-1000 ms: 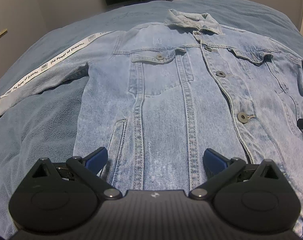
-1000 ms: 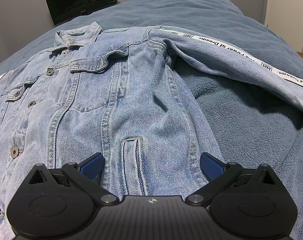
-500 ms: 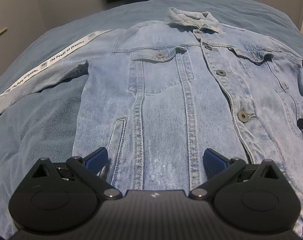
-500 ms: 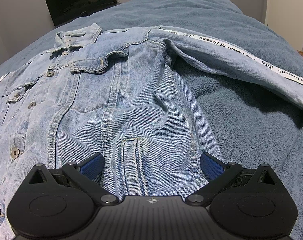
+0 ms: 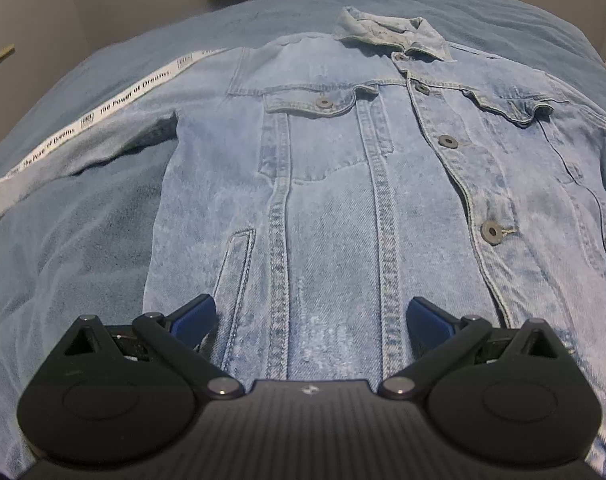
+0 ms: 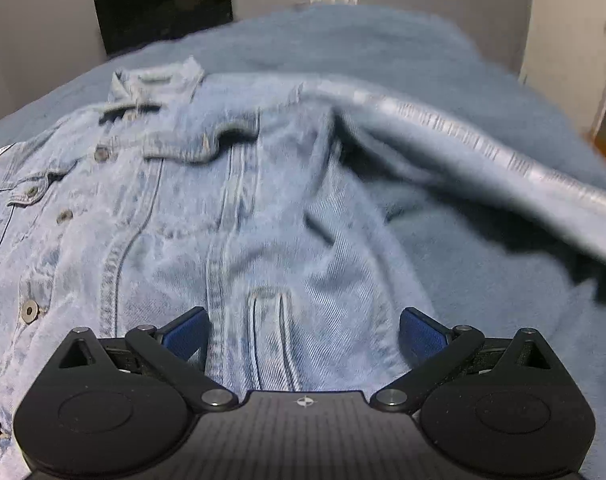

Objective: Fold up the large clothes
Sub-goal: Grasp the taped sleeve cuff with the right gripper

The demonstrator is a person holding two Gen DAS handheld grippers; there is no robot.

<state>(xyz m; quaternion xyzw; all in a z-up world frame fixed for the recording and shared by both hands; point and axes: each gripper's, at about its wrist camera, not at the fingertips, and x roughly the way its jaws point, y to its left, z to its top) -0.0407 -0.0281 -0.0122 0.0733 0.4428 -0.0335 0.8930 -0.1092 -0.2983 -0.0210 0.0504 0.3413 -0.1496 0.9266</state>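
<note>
A light-blue washed denim jacket (image 5: 343, 200) lies front-up and buttoned on a blue fleece blanket (image 5: 83, 260) that covers the bed, collar toward the top of the frame and hem at the bottom edge. In the left wrist view the left gripper (image 5: 310, 318) sits low in the centre of the frame, just over the jacket's hem, its blue-padded fingers (image 5: 193, 316) spread wide with nothing between them; the slanted side pocket lies just above the left pad. One sleeve with a white printed stripe (image 5: 103, 112) stretches toward the middle left edge.

In the right wrist view, which is blurred, the right gripper (image 6: 303, 326) is likewise at bottom centre above the hem, fingers wide apart and holding nothing, with the other side pocket directly between and above them. The second striped sleeve (image 6: 483, 160) runs toward the right edge of the frame. A dark screen (image 6: 163, 4) stands against the wall at upper left.
</note>
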